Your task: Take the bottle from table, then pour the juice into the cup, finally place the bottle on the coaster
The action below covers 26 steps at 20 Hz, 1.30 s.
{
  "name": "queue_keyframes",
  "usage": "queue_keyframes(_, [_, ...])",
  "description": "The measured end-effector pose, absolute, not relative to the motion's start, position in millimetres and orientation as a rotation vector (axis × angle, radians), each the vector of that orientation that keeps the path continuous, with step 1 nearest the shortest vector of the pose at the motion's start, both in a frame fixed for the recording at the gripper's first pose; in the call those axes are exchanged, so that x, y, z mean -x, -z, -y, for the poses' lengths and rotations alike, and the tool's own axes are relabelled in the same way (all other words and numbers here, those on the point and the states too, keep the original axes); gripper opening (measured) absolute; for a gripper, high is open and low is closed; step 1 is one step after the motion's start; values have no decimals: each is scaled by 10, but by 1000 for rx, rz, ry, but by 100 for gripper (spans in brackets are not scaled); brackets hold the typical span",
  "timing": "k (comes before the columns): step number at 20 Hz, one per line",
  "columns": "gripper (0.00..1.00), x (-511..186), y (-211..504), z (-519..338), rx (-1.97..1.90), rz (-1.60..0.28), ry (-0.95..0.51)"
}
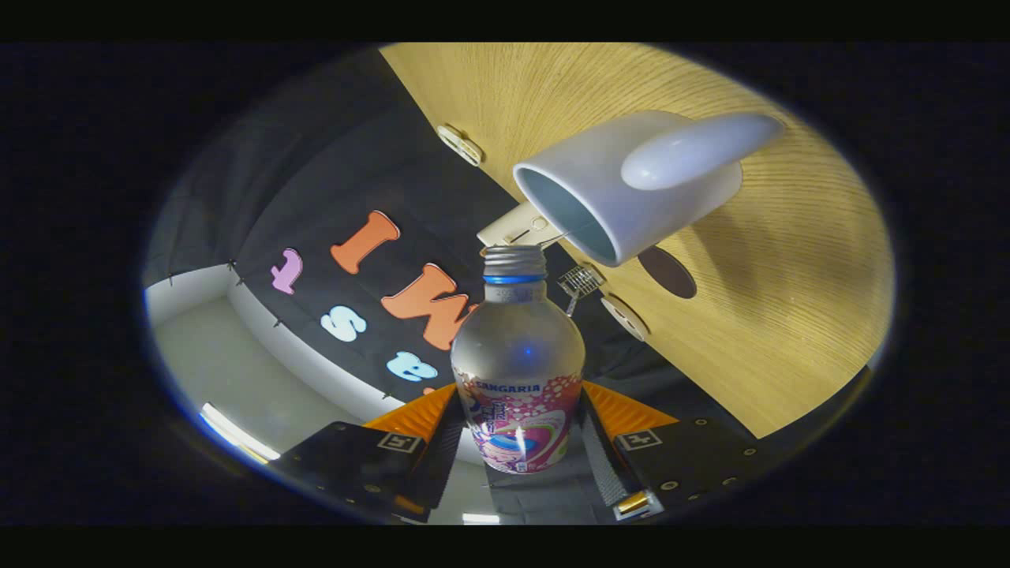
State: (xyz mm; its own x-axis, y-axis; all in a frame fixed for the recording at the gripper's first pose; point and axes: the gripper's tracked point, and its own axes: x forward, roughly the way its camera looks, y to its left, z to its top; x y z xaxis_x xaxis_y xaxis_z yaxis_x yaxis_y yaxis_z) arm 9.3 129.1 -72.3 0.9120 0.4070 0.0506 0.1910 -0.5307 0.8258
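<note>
step: pouring | gripper [517,442]: both fingers clamp the juice bottle [517,371] at its label | bottle mouth: just beside the white cup [623,189] rim, not yet over it | advice: centre mouth over cup opening, tip slowly | coaster [667,272]: just behind cup on wooden table [789,300]

The cup [631,185] hides part of the coaster [667,272]; the bottle [517,363] covers the gripper [517,430] pads.

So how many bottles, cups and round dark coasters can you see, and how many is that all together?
Bottles: 1, the bottle, held between the fingers of the gripper
Cups: 1, the white cup, just beyond the bottle's mouth
Dark round coasters: 1, the coaster on the wooden table
Total: 3
</note>
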Motion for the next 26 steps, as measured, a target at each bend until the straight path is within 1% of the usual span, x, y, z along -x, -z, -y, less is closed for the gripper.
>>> queue_keyframes(7, [74, -125, 1010, -1209, -1879, -422, -183])
queue_keyframes(15, [74, -72, 1172, -1192, -1431, -440, -143])
queue_keyframes(21, [74, -115, 1103, -1173, -1128, -404, -140])
queue_keyframes(26, [75, -244, 863, -1160, -861, -314, -140])
